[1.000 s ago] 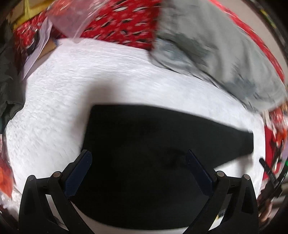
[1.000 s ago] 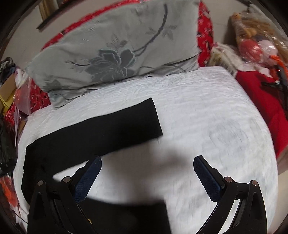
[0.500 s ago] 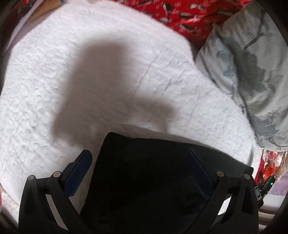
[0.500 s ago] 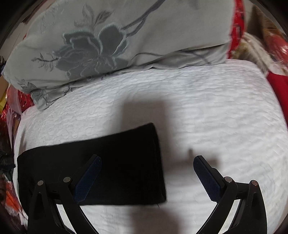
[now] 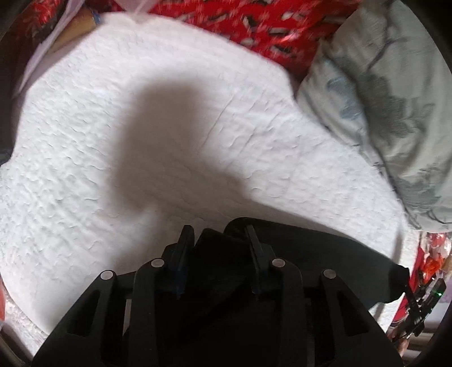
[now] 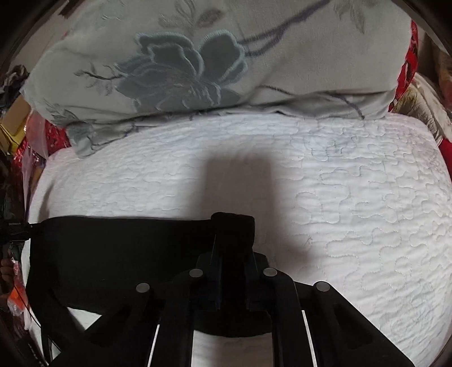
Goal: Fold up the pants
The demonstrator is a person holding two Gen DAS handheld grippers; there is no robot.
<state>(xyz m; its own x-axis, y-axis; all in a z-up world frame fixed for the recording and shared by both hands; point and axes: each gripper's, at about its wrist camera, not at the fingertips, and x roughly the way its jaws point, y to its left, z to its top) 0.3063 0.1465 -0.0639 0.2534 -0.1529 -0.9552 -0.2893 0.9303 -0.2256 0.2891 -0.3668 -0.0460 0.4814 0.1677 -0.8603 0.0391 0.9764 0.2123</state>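
Observation:
The black pants (image 5: 325, 254) lie on a white quilted bed cover (image 5: 141, 127). In the left wrist view my left gripper (image 5: 217, 234) is shut on a bunched corner of the pants, fabric filling the gap between its fingers. In the right wrist view the pants (image 6: 113, 254) stretch left as a flat black band on the white cover (image 6: 353, 211). My right gripper (image 6: 233, 225) is shut on the pants' near end, which bulges up between the fingertips.
A grey pillow with an embroidered flower (image 6: 197, 65) lies at the back of the bed, also at the right in the left wrist view (image 5: 395, 98). Red patterned fabric (image 5: 254, 25) and clutter border the bed. The other gripper shows at the left edge (image 6: 11, 225).
Both grippers were open above the pants; now each has dropped onto an end of the pants and closed on the fabric.

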